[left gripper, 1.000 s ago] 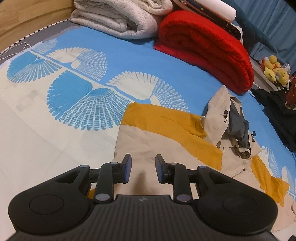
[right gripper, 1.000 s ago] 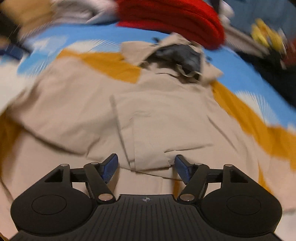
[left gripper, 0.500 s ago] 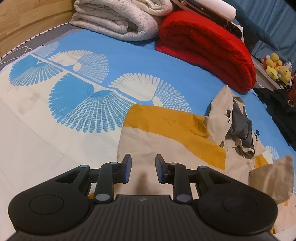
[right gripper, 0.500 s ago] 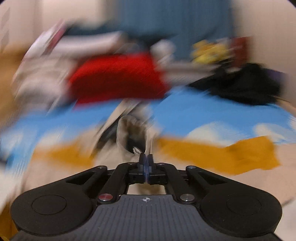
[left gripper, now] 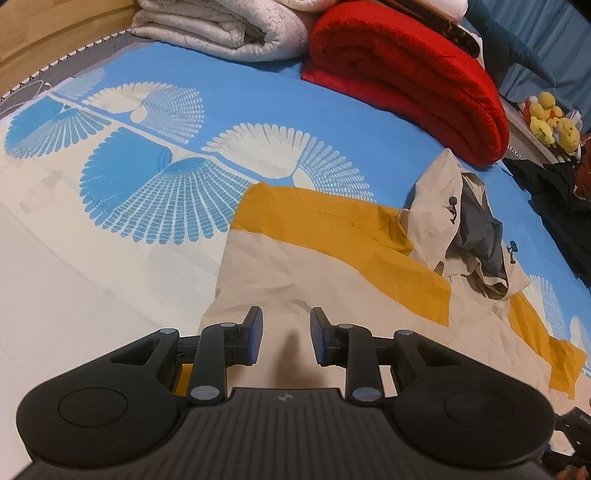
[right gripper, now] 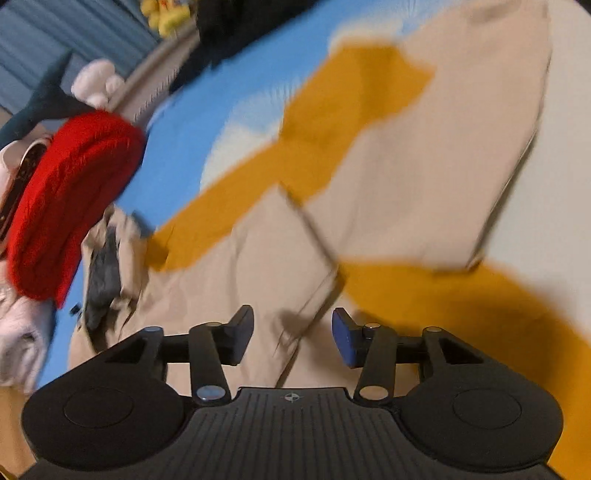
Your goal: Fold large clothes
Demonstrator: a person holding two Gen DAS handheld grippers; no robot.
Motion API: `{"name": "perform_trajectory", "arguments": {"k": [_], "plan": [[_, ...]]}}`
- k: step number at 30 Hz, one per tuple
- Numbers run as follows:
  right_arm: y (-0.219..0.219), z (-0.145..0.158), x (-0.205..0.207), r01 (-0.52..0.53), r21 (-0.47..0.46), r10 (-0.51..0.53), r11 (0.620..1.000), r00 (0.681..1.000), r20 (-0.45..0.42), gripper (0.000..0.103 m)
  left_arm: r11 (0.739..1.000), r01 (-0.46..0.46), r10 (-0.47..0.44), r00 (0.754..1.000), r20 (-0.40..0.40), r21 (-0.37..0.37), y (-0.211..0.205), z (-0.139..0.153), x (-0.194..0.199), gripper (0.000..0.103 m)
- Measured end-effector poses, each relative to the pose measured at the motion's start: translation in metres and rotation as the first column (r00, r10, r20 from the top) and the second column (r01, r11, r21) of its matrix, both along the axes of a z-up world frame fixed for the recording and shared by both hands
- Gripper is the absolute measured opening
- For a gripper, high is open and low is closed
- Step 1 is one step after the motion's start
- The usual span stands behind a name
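Observation:
A large beige jacket with mustard bands [left gripper: 332, 236] lies spread on the bed, its grey-lined hood [left gripper: 465, 229] crumpled toward the red blanket. My left gripper [left gripper: 286, 341] hovers over the jacket's beige near part, open, with nothing between its fingers. The right wrist view is blurred and tilted. In it the jacket [right gripper: 406, 184] shows a beige flap [right gripper: 288, 236] folded over the body. My right gripper [right gripper: 293, 338] is above that flap and its jaws are opening. The cloth lies below them, not pinched.
The bed sheet [left gripper: 110, 258] is blue and cream with fan patterns. At the far edge are a rolled red blanket [left gripper: 406, 70] and a folded grey-white quilt [left gripper: 229, 29]. Yellow plush toys [left gripper: 550, 122] and dark clothes [left gripper: 554, 184] sit at the right.
My right gripper went from open to shut, swung sideways while rolling, and now has its jaws apart again. A beige flap seen raised at the left view's right edge is down. The left gripper stayed put.

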State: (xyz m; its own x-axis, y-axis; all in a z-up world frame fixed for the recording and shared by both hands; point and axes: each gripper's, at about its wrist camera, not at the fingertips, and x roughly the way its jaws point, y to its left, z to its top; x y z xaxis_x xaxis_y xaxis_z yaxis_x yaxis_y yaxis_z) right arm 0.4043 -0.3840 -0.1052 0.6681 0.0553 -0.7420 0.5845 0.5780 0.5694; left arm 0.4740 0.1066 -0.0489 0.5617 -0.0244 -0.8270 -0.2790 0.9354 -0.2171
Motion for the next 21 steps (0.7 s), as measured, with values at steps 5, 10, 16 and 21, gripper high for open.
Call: {"name": "perform_trajectory", "arguments": {"k": [5, 10, 16, 21], "plan": [[-0.009, -0.021, 0.007, 0.021, 0.102, -0.019, 0.995, 1.000, -0.020, 0.049, 1.000, 0.010, -0.011, 1.000, -0.029, -0.021, 0.000, -0.006, 0.001, 0.031], [-0.015, -0.014, 0.011, 0.007, 0.055, -0.009, 0.998, 0.999, 0.041, 0.018, 0.999, 0.016, -0.017, 0.999, -0.035, -0.027, 0.000, -0.007, 0.002, 0.033], [-0.008, 0.032, -0.014, 0.057, -0.090, -0.042, 0.994, 0.986, 0.161, 0.010, 0.998, 0.068, -0.068, 0.995, -0.066, -0.006, -0.009, -0.013, -0.001, 0.035], [-0.024, 0.012, -0.015, 0.116, -0.068, -0.117, 0.991, 0.993, -0.016, 0.024, 0.995, 0.099, -0.099, 0.990, -0.102, -0.009, -0.019, -0.024, -0.004, 0.035]]}}
